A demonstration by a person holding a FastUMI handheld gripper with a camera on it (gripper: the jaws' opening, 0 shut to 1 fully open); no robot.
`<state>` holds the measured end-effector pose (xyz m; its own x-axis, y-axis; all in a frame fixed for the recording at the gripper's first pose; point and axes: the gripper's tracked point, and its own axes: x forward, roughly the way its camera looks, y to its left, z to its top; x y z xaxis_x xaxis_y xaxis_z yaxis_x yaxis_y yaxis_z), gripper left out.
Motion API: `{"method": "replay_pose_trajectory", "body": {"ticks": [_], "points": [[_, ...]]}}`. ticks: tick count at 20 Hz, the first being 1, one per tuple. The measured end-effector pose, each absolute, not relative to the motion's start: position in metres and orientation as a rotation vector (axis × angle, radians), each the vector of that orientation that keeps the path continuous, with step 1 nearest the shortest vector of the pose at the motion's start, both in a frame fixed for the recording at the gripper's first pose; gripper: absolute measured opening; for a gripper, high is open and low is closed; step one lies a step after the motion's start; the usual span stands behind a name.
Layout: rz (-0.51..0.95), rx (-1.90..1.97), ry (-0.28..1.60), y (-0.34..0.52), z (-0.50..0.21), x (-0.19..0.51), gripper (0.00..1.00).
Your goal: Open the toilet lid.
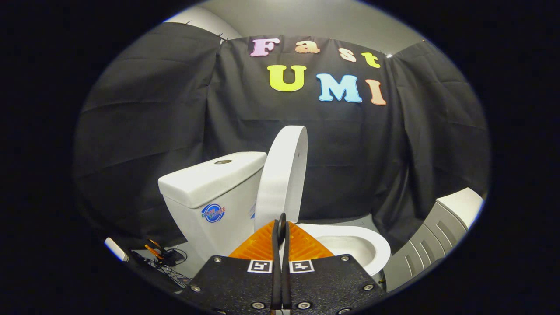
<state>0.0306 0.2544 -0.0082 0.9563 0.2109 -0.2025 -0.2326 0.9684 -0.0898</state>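
Far to the left, low on the floor, lies a small white thing (116,249). Just right of it sits a heap of dark cables (164,262) with a little orange in it. I cannot tell what these are.

Next comes the white toilet. Its tank (210,197) stands on the left, with a round button (222,162) on top and a blue sticker (213,213) on its side. Right beside the tank is the toilet lid (282,175). The lid stands up tall and leans back against the tank, so the toilet is open.

Near us, in the middle, is the gripper (281,225). Its two fingers are pressed close together and hold nothing. Their tips sit just in front of the bottom of the lid.

To the right of the fingers, a bit farther away, is the open white bowl (372,245).

Far on the right stands a grey and white cabinet (433,236), near the black cloth wall (144,131).
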Motion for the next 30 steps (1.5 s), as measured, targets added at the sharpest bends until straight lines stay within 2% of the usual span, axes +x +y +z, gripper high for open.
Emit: {"method": "replay_pose_trajectory", "body": {"ticks": [13, 23, 26, 28, 30], "points": [[0.321, -0.203, 0.172, 0.307, -0.012, 0.035, 0.0], [0.364, -0.278, 0.084, 0.332, -0.006, 0.038, 0.0], [0.429, -0.197, 0.108, 0.33, -0.011, 0.035, 0.04], [0.486, -0.135, 0.132, 0.332, -0.009, 0.029, 0.37], [0.474, -0.13, 0.096, 0.312, 0.01, 0.02, 0.7]]}}
